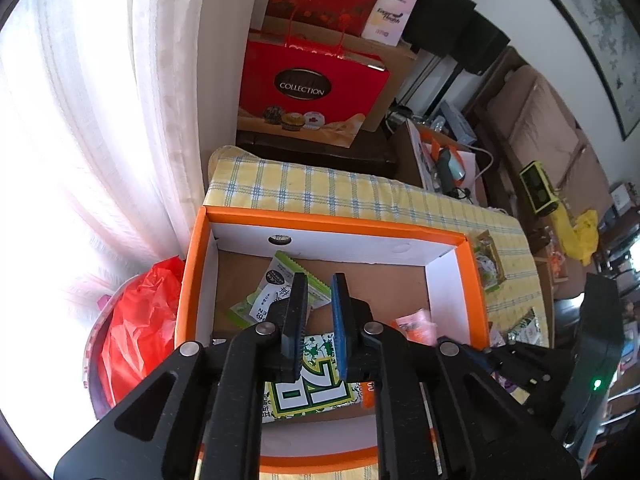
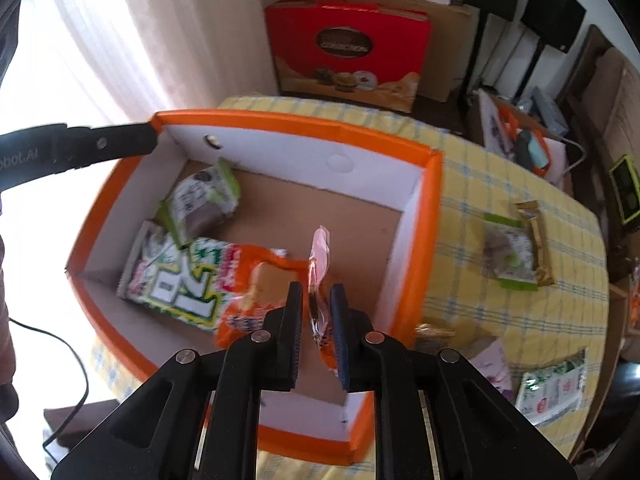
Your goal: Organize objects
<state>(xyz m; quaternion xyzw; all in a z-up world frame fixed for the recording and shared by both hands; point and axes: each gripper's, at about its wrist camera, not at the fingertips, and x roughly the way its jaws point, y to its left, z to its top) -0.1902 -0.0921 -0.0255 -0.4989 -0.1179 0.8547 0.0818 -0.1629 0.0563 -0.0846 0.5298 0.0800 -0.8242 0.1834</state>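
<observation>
A table under a yellow checked tablecloth (image 1: 320,188) fills the middle of both views, with a white curtain (image 1: 100,120) along the left and a red gift box (image 1: 312,96) standing behind the table at the top centre. An open orange box (image 1: 332,228) with white inner walls and a brown floor sits on the cloth, taking up the centre of each frame.

In the left wrist view, the left gripper (image 1: 320,312) hangs over the orange box at lower centre, its fingers a narrow gap apart with nothing between them. Below it on the box floor lie a green-and-white snack packet (image 1: 276,284) and a larger green-and-white bag (image 1: 308,388) with big printed characters. A red plastic bag (image 1: 140,320) bulges at the lower left, outside the box.

In the right wrist view, the right gripper (image 2: 316,320) is over the near right part of the orange box (image 2: 424,216), at lower centre. A thin pink-and-orange wrapper (image 2: 320,264) stands upright between its fingers, which are drawn close on either side of it; the picture is blurred, so I cannot tell whether they actually clamp it. An orange snack bag (image 2: 256,292) lies just left of the wrapper. To the right, out on the tablecloth, lie a pale green packet (image 2: 508,252), a gold-wrapped bar (image 2: 536,244) touching its right edge, and another green-and-white packet (image 2: 552,388) at the lower right.
</observation>
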